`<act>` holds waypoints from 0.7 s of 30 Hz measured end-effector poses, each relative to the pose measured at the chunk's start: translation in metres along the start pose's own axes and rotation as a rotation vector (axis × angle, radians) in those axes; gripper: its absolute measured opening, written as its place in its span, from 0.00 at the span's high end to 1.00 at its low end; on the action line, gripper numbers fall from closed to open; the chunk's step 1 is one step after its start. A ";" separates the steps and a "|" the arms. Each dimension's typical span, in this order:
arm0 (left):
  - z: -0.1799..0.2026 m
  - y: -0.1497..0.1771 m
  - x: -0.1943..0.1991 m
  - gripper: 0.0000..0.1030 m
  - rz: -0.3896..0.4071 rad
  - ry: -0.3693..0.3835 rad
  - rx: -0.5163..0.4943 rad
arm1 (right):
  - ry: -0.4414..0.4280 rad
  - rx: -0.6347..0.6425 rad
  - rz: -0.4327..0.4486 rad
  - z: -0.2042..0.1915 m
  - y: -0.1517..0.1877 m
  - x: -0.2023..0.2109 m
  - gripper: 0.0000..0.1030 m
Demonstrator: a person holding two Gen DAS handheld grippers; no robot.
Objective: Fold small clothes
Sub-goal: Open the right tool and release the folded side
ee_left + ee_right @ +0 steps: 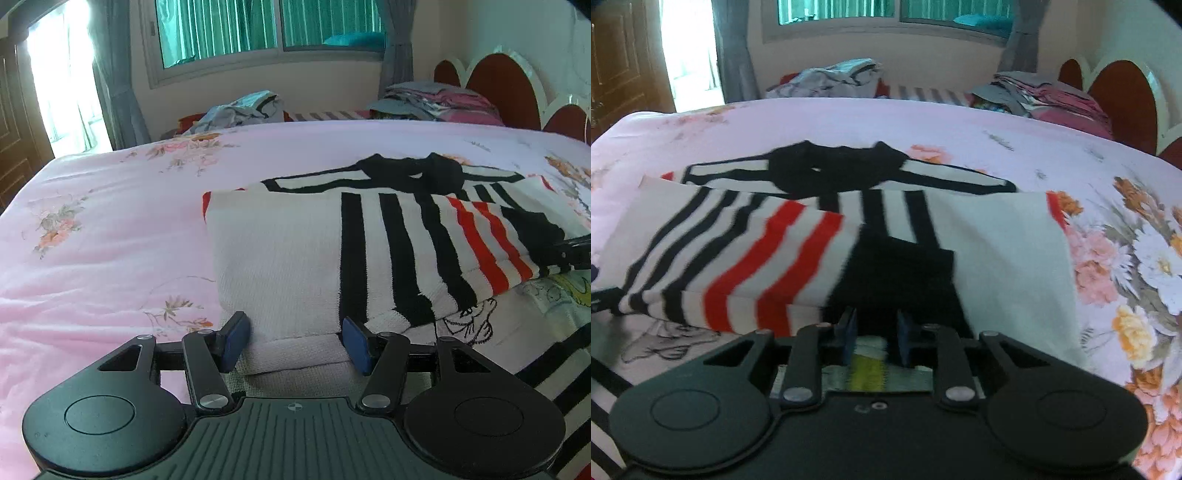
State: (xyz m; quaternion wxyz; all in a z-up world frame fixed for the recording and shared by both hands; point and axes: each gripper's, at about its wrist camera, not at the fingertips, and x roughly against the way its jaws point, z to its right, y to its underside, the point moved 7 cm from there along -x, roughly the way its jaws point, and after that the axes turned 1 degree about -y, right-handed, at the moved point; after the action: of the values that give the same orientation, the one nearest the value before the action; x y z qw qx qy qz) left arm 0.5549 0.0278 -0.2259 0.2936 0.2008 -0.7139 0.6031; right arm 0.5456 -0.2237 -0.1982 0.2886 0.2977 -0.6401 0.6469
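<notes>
Presently, left jaws: left gripper [291, 341] stands half-spread; a thick white fold of the striped knit jumper [332, 251] lies between the blue pads [236, 341], and I cannot tell whether they press it.
Right jaws: right gripper [874, 334] narrowed to a small gap, nothing clearly pinched; the black panel of the same jumper [901, 273] sits just beyond its tips, frame blurred.
Garment place: white, black and red striped knit jumper, sleeves folded inward, lies mid-bed on the pink floral bedspread [110, 221], collar at the far side.
Underlayer: a printed cartoon cloth [469, 321] shows under the near hem.
Far edge: grey crumpled clothes [243, 109] left, folded pile [436, 101] right.
Risk: jaws may catch the underlayer with the hem, or take only one layer, so that the fold skews.
Pose: both grippers tilt downward from the near edge, side by side.
</notes>
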 end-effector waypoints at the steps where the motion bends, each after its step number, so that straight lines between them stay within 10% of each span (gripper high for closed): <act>1: 0.001 -0.001 0.000 0.44 -0.004 -0.001 -0.003 | 0.003 0.004 -0.005 0.000 0.000 0.001 0.81; 21: 0.010 -0.001 0.001 0.44 0.003 -0.022 -0.020 | 0.054 -0.017 -0.026 -0.013 0.001 -0.001 0.76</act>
State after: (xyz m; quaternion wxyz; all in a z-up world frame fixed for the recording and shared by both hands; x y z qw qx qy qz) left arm 0.5530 0.0176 -0.2253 0.2866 0.2034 -0.7236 0.5941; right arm 0.5451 -0.2103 -0.1994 0.3165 0.2861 -0.6337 0.6452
